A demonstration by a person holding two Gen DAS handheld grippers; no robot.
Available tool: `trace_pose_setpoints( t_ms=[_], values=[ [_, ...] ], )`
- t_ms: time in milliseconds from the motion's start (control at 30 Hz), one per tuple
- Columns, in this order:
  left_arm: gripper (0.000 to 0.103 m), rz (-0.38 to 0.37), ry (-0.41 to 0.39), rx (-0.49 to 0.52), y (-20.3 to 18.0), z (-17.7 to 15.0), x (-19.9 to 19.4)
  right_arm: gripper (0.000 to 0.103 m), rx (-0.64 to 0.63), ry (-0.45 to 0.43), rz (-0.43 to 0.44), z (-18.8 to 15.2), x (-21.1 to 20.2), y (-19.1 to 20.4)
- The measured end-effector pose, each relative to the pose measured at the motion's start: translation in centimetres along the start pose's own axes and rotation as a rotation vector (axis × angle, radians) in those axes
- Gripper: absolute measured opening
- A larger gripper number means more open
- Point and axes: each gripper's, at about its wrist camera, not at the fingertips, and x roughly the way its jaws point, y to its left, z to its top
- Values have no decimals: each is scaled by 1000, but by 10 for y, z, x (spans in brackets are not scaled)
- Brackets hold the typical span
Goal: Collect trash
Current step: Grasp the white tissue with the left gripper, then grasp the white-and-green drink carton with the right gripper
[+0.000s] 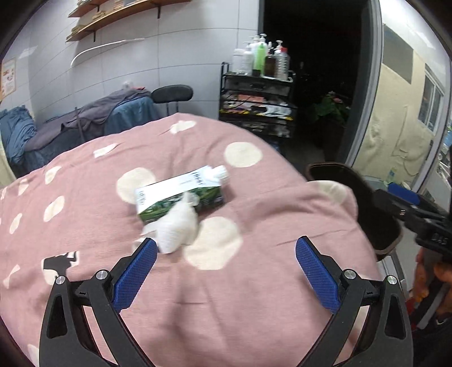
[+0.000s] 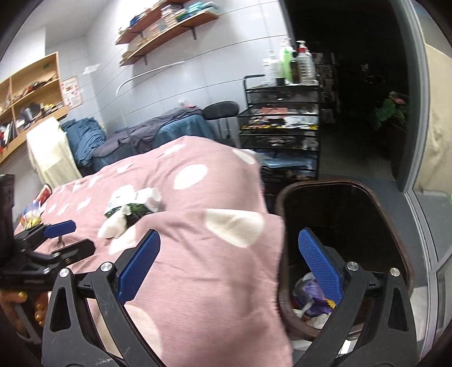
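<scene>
A green and white drink carton (image 1: 180, 194) lies on its side on a pink dotted blanket (image 1: 254, 282). A crumpled white tissue (image 1: 178, 225) lies against its near side. My left gripper (image 1: 226, 254) is open and empty, just short of the tissue, with its left fingertip (image 1: 147, 248) beside it. My right gripper (image 2: 228, 248) is open and empty, over the blanket's edge (image 2: 226, 282) and a brown trash bin (image 2: 375, 203). The bin holds trash (image 2: 310, 296). The carton (image 2: 132, 201) and tissue (image 2: 113, 225) also show in the right wrist view, with the left gripper (image 2: 62, 237) next to them.
A black rolling cart (image 1: 254, 107) with bottles on top stands behind the bed, next to a dark doorway (image 1: 325, 84). A second bed with blue and grey covers (image 1: 84, 124) is at the left. Wall shelves (image 2: 166, 25) hang above. The bin (image 1: 353, 197) stands at the bed's right edge.
</scene>
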Motion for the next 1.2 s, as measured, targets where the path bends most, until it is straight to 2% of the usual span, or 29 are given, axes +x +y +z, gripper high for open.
trace_pose_setpoints(
  t_ms=[167,367,467,567,600,700,800,1033,1200],
  values=[
    [97,0,56,-22,25,6,21,97,-35,19,30,1,6,21],
    [84,37,129,17,36,17,50,97,-57,41,42,-3,8,33],
    [75,50,199,11,44,21,71,97,-60,50,47,-3,10,38],
    [56,42,265,5,49,20,86,97,-72,61,57,-2,12,43],
    [46,39,272,-3,51,19,87,97,-77,64,62,-1,12,45],
    [38,22,241,-35,57,16,77,97,-103,81,84,1,18,51],
    [35,18,193,-70,61,14,60,97,-131,99,99,4,25,57],
    [34,18,95,-156,69,0,13,97,-254,141,152,16,49,84],
    [34,47,48,-185,72,-11,-12,97,-428,180,178,26,77,119]
  ],
)
